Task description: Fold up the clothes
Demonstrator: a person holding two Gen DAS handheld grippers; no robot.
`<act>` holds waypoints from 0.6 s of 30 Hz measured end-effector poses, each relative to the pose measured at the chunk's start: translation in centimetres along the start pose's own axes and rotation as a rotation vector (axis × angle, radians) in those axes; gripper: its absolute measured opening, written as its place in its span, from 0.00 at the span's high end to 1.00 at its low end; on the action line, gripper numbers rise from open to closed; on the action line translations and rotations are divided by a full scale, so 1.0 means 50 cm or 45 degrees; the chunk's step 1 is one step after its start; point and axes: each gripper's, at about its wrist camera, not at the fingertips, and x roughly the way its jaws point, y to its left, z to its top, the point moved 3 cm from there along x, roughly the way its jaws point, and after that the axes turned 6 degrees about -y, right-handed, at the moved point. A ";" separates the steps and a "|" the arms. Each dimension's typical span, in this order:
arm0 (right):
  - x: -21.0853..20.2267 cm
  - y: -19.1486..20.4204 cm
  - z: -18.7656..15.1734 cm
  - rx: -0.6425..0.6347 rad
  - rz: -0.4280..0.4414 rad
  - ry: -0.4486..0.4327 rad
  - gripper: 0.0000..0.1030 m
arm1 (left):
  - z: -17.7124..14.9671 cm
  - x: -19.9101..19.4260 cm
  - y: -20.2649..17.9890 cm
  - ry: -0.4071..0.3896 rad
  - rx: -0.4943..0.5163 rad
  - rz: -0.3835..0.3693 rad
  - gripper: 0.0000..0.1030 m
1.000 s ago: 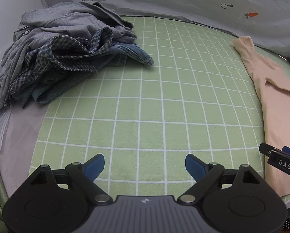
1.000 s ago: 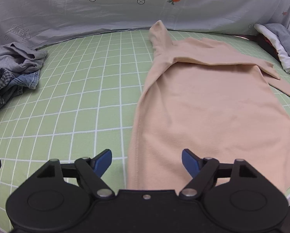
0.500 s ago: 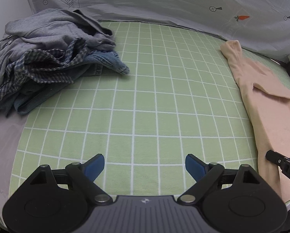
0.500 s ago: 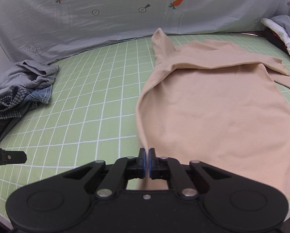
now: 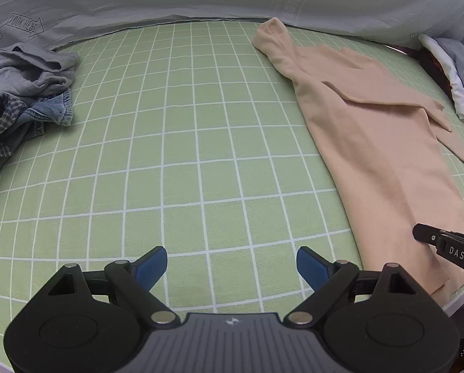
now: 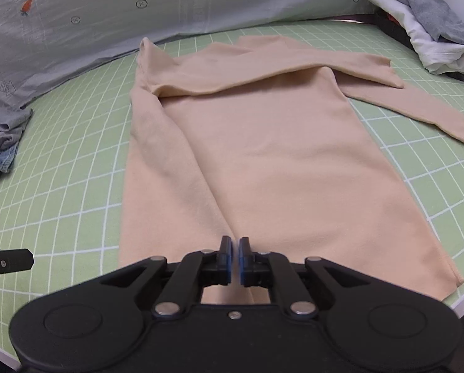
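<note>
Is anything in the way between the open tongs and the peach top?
Nothing visible. Only bare green checked mat lies between the open left tongs and the peach top. The pile of clothes sits far off to the other side.

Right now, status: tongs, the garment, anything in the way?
Left tongs open over bare green grid mat. Right tongs shut, grip on cloth unconfirmed. Peach top flat, one sleeve folded across. Clothes pile far left, clear.

Two low wrist views, shared sweater (image 5: 378, 143)
</note>
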 end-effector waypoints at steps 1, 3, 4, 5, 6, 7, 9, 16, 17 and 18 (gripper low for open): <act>0.001 0.002 0.002 -0.039 0.010 0.006 0.90 | 0.002 0.001 -0.004 0.005 -0.016 0.011 0.12; -0.001 -0.001 0.009 -0.103 0.019 0.012 0.74 | 0.007 0.004 -0.012 0.011 -0.048 0.028 0.12; -0.003 -0.003 0.013 -0.134 0.023 0.013 0.59 | 0.011 0.008 -0.017 0.017 -0.058 0.036 0.12; -0.004 -0.005 0.017 -0.164 0.026 0.015 0.54 | 0.015 0.014 -0.024 0.023 -0.063 0.044 0.12; -0.006 -0.013 0.023 -0.165 0.044 0.008 0.50 | 0.019 0.019 -0.032 0.028 -0.069 0.054 0.12; -0.007 -0.027 0.032 -0.149 0.060 -0.004 0.47 | 0.025 0.024 -0.039 0.029 -0.079 0.062 0.12; -0.009 -0.058 0.053 -0.116 0.072 -0.032 0.38 | 0.041 0.035 -0.052 0.022 -0.109 0.069 0.12; 0.008 -0.195 0.127 -0.002 -0.021 -0.082 0.26 | 0.102 0.092 -0.111 0.023 -0.192 0.089 0.12; 0.014 -0.217 0.136 0.026 -0.035 -0.082 0.26 | 0.111 0.101 -0.117 0.022 -0.201 0.094 0.12; 0.020 -0.238 0.145 0.054 -0.048 -0.081 0.26 | 0.122 0.110 -0.121 0.020 -0.207 0.104 0.12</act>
